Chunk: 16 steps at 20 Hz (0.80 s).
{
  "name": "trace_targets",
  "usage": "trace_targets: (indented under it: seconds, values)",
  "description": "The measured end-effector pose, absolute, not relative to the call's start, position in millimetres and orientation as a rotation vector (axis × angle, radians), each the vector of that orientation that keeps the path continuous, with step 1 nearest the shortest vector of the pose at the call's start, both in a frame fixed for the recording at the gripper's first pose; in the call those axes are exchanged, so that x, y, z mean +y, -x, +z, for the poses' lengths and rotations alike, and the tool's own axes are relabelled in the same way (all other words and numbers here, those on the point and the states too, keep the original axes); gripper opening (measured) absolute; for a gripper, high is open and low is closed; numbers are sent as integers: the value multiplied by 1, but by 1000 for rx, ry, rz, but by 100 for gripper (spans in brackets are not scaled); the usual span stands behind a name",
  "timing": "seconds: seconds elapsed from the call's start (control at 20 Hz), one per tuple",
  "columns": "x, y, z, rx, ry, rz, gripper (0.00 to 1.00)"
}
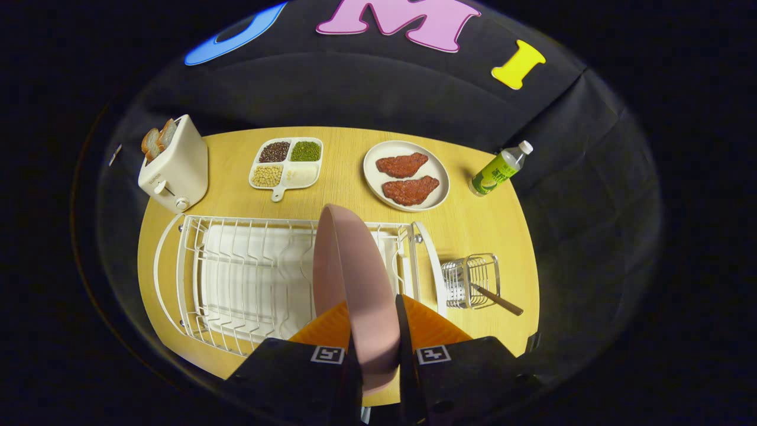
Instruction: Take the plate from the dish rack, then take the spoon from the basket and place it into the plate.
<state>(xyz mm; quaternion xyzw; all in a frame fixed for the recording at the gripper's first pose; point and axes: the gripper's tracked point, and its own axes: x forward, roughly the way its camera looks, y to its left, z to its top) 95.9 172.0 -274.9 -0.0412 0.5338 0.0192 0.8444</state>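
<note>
Tool (374, 349) clamps round pink plate (353, 278) edge-on, above white wire dish rack (248, 278). Wooden-handled spoon (495, 299) in small wire basket (470, 279), 2 o'clock. Bottle (500, 170) label unreadable. Bare wooden surface (343, 198) beyond rack.

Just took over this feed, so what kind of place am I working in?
Likely a mock kitchen tabletop in a booth: a dish rack, a toaster holding bread, and a plate of meat. The gripper grips the pink plate.

wall: black cloth (355, 89), creased, seam at 2 o'clock | furniture: light wood-grain worktop (343, 183), rounded far edge at 12 o'clock against cloth | light: even, soft sheen on wood
</note>
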Motion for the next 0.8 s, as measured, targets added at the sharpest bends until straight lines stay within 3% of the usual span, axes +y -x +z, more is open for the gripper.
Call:
trace_targets:
  seconds: [0.3, 0.8]
  values:
    - [165, -71, -237, 1049, -46, 147, 30]
    - [173, 71, -250, 1135, -382, 404, 29]
